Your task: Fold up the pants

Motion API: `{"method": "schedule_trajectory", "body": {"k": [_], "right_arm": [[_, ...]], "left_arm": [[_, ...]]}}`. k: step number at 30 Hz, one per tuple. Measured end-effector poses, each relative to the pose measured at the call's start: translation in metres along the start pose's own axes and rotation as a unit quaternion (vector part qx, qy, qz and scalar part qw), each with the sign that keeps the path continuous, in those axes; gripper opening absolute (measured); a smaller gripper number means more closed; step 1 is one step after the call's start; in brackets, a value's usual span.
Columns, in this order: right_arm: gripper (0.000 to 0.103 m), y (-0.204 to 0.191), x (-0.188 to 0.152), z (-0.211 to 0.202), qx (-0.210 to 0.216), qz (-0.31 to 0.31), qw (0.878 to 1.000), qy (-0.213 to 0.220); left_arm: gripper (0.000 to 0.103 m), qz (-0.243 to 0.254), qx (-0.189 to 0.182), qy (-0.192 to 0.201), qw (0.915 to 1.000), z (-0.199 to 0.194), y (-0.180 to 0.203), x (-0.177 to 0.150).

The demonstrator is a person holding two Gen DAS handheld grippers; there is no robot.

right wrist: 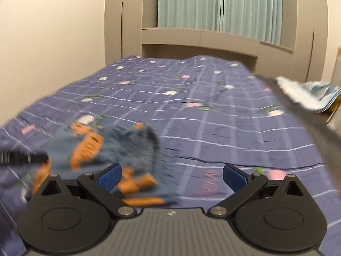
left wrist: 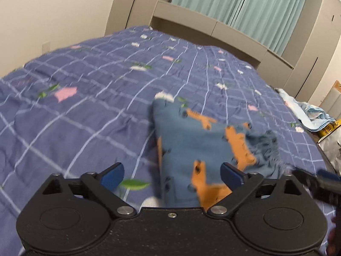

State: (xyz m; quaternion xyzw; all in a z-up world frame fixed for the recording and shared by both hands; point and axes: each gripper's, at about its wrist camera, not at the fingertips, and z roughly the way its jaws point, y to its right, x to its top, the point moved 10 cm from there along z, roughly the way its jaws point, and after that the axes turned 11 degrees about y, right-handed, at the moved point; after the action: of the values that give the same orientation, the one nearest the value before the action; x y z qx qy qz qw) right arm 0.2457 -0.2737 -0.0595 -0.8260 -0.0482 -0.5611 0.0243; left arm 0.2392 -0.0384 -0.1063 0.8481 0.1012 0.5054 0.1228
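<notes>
Left wrist view: the left gripper [left wrist: 171, 176] has its jaws spread wide, gripping nothing, with the folded blue-and-orange pants [left wrist: 196, 147] lying on the bedspread [left wrist: 85, 111] just ahead, toward its right finger. Right wrist view: the right gripper [right wrist: 171, 176] also stands wide apart and empty, the pants [right wrist: 102, 147] ahead by its left finger.
</notes>
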Motion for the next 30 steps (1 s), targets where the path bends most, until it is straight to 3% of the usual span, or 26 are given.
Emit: {"method": "schedule_trajectory", "body": {"k": [3, 6, 9, 15, 21, 26, 30], "right_arm": [[0.103, -0.015, 0.003, 0.017, 0.008, 0.009, 1.0, -0.005], [0.103, -0.02, -0.005, 0.027, -0.01, 0.001, 1.0, -0.02], [0.103, -0.01, -0.021, 0.026, -0.033, -0.004, 0.999, -0.037], [0.103, 0.008, -0.039, 0.014, -0.038, 0.034, 0.997, -0.049], [0.103, 0.002, -0.022, 0.006, -0.036, 0.012, 0.999, -0.014], [0.103, -0.015, 0.007, 0.025, 0.005, -0.015, 0.999, 0.036], [0.103, -0.029, 0.017, 0.06, 0.046, -0.05, 0.997, 0.034]], "left_arm": [[0.102, 0.011, 0.007, -0.011, 0.9998, -0.001, -0.004, -0.015], [0.102, 0.018, 0.008, -0.023, 0.9996, -0.003, -0.008, -0.027], [0.102, 0.032, 0.002, -0.019, 0.9993, -0.007, -0.009, -0.031], [0.102, 0.045, -0.007, -0.016, 0.9988, -0.014, -0.009, -0.033], [0.102, 0.019, -0.003, 0.01, 0.9998, -0.015, -0.017, -0.005], [0.102, 0.064, -0.001, 0.043, 0.997, 0.011, -0.007, 0.029], [0.102, 0.091, -0.001, 0.049, 0.9947, 0.041, 0.001, 0.044]]}}
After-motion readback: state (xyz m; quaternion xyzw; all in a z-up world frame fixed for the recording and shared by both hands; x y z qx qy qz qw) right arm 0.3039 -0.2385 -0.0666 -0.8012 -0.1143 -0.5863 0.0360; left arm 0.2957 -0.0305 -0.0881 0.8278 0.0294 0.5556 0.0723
